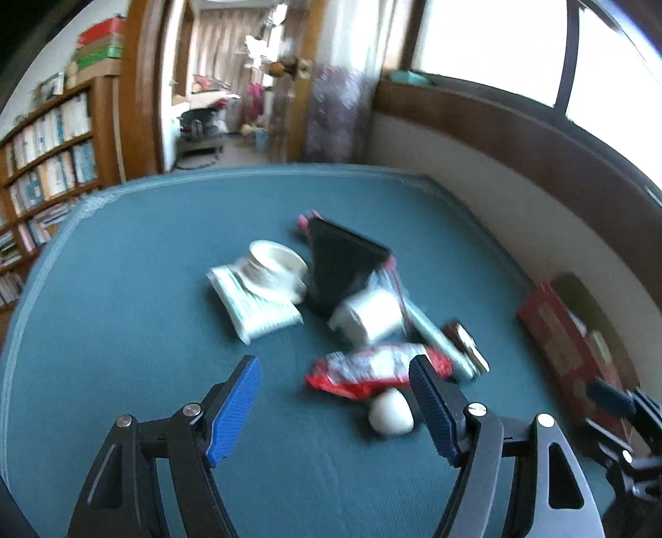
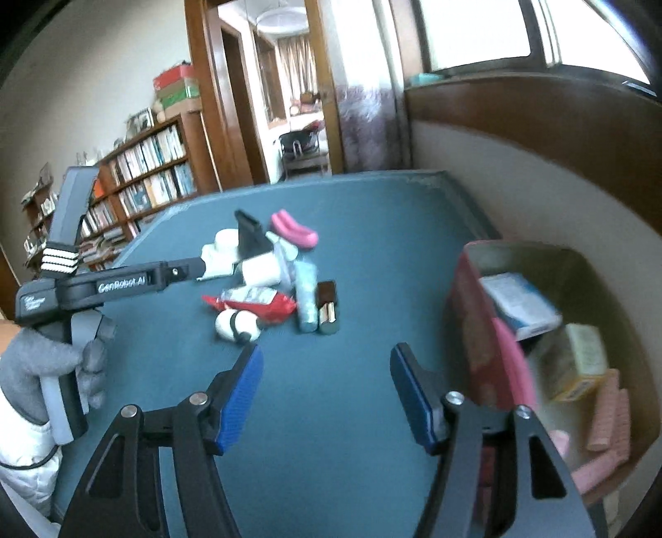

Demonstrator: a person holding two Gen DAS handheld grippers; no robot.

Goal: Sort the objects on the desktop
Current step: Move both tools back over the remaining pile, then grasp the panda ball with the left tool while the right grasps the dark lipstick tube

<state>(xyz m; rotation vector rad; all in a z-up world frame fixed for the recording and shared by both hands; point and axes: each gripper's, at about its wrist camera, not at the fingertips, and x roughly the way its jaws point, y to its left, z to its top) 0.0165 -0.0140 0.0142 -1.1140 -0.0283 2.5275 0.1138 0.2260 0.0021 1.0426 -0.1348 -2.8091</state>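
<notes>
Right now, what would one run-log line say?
left tool: open, empty | right tool: open, empty | red snack packet: on blue tabletop

Bg only. Wooden bookshelf at left, packed w/ books, red & green boxes stacked on top. Same shelf at the left edge in the left wrist view. Wooden door frame beside it, opening onto a 2nd room: beige curtains at the far end, dark chair in the doorway, round ceiling lamp above. Patterned purple curtain hangs just right of the doorway. Bright window w/ dark frame at upper right, brown wood sill below it, cream wall under that. Small teal item on the sill, too blurred to ID.
</notes>
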